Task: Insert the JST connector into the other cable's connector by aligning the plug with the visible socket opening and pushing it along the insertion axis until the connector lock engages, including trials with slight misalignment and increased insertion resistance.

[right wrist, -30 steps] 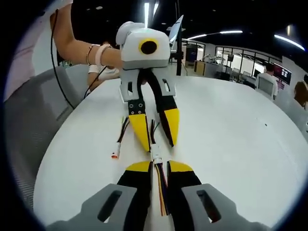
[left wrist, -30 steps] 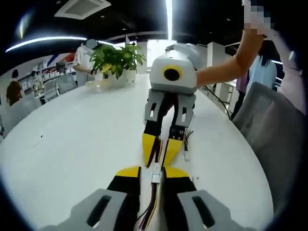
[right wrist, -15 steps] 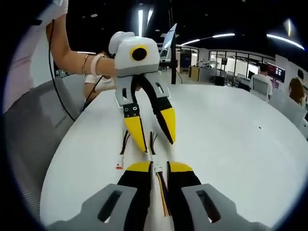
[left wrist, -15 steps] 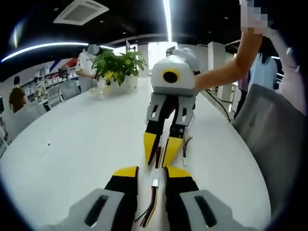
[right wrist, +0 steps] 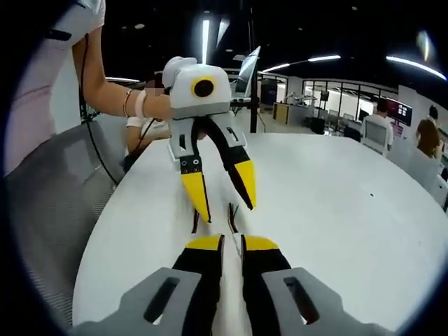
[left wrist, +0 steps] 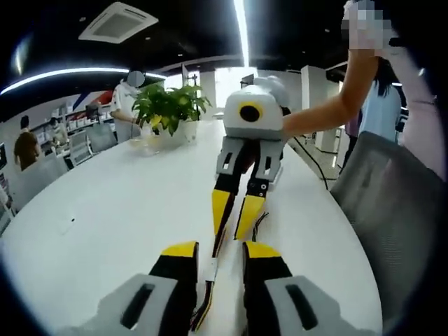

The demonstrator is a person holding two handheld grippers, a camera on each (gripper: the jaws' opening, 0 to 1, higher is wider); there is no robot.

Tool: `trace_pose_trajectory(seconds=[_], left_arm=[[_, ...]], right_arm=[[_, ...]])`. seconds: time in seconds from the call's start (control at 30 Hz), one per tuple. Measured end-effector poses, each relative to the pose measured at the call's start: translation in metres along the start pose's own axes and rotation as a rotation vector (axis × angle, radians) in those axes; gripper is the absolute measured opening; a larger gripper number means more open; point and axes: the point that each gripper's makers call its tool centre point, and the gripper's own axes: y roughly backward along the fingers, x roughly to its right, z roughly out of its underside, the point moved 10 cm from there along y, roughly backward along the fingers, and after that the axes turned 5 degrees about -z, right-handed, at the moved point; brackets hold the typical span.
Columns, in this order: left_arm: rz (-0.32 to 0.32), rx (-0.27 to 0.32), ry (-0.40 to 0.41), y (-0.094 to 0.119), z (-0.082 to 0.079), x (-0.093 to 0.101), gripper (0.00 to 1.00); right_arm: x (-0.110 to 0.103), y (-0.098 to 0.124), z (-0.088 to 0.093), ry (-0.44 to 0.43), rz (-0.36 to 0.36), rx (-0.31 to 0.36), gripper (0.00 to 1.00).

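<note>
Across both views runs a large white oval worktop, with an office floor, ceiling strip lights and seated people in the background. A potted plant stands at the far end of the worktop in the left gripper view. A grey mesh chair sits just beside the worktop edge.

The left claw rises from the bottom of its own view and appears again in the right gripper view, held by a hand. Its jaws stand narrow, closed on a cable of coloured wires whose white connector lies between the yellow tips.

The right claw likewise stands narrow; the left gripper view shows it head-on. Dark wires sit between its tips, but whether they are actually gripped cannot be told. The two claws face each other nose to nose, tips near but apart, just above the worktop.
</note>
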Motion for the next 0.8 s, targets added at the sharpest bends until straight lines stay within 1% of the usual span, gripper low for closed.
trace_pose_trajectory(seconds=[0.07,0.13,0.27,0.33,0.37,0.43,0.8], left_arm=[[0.006,-0.008,-0.007,0.0,0.001,0.004,0.19],[0.005,-0.018,-0.034,0.0,0.004,0.006,0.18],[0.022,-0.012,-0.013,0.001,0.008,0.015,0.17],[0.03,-0.024,-0.004,0.001,0.012,0.019,0.17],[0.032,-0.045,-0.009,0.002,0.016,0.022,0.17],[0.033,-0.048,-0.007,0.002,0.02,0.025,0.17],[0.048,-0.076,-0.004,0.001,0.035,0.029,0.13]], right_arm=[[-0.002,0.001,-0.001,0.001,0.001,0.001,0.06],[-0.006,0.002,-0.001,0.003,0.001,0.0,0.06],[-0.01,0.002,0.003,-0.001,0.003,-0.008,0.06],[-0.011,0.002,0.006,-0.009,0.002,-0.011,0.06],[-0.013,0.002,0.008,-0.012,0.001,-0.018,0.06],[-0.015,0.003,0.01,-0.015,0.0,-0.025,0.06],[-0.022,0.003,0.024,-0.023,0.002,-0.062,0.05]])
